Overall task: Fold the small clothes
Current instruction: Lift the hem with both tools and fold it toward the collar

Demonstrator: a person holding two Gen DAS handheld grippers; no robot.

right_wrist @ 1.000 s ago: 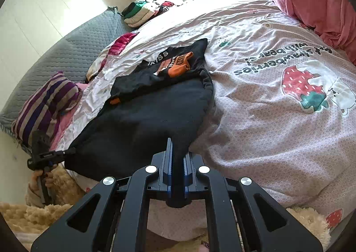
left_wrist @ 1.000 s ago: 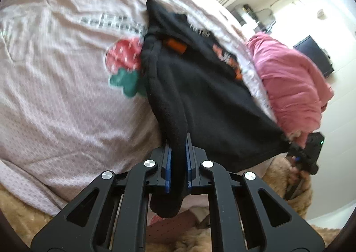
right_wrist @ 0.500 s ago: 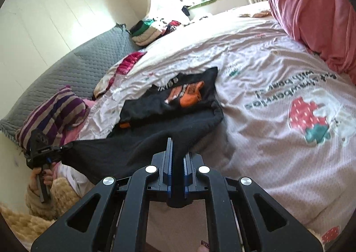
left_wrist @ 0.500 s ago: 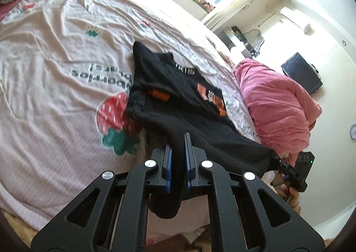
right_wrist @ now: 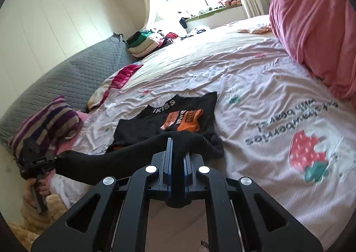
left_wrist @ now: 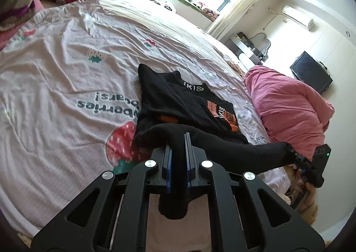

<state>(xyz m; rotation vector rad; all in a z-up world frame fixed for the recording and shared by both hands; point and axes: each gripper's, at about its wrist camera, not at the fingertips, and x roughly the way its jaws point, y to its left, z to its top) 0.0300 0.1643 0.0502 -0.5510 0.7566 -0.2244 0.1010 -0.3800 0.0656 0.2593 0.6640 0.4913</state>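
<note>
Left wrist view: a wide bed sheet (left_wrist: 55,118) printed with strawberries fills most of the frame, and a heaped pink quilt (left_wrist: 289,105) lies at its far right. On the sheet, near the foot edge, a black shirt (left_wrist: 178,105) with an orange chest print is spread collar-away. Its sides appear already turned inward, so the sideways folds are judged done. The bottom hem is lifted off the sheet and stretched as a taut band between the two tools. What is left is judged to be the lengthwise fold: the hem carried forward over the chest print toward the collar, laid down and released, and perhaps one further halving.

The left gripper (left_wrist: 178,152) is pressed together on one hem corner, with a tail of fabric hanging below the jaws. In the right wrist view the right gripper (right_wrist: 176,156) is likewise pinched on the opposite hem corner. A striped pillow (right_wrist: 44,123) is seen at the far left.
</note>
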